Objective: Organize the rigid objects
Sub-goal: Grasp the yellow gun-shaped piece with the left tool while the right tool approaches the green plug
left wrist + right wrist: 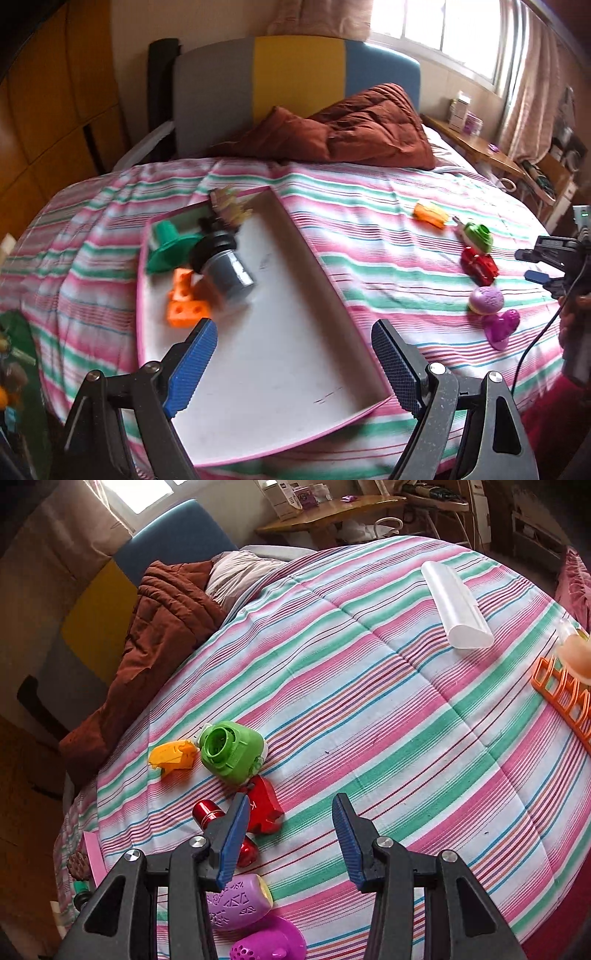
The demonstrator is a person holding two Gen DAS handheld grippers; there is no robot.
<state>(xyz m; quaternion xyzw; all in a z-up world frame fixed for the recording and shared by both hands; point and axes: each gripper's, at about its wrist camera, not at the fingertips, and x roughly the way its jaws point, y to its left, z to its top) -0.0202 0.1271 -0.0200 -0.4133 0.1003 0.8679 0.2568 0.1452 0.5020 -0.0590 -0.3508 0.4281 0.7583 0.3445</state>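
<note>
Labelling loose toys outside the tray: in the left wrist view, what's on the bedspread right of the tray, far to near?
Orange toy → green toy → red toy → lilac round toy → magenta perforated piece.

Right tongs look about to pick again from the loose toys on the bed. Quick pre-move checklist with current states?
1. Right tongs empty: ok, jaws apart, nothing between them.
2. Left tongs empty: ok, open above the tray.
3. Room in the tray: ok, its near half is bare; the green funnel, grey jar and orange block sit at the far end.
4. Target lined up: not ok, the red block and red cylinder lie by the left finger, not between the jaws.
5. Toys crowded: not ok, the green toy touches the red block.
6. Toys settled in the tray: cannot tell, that area is blurred.
</note>
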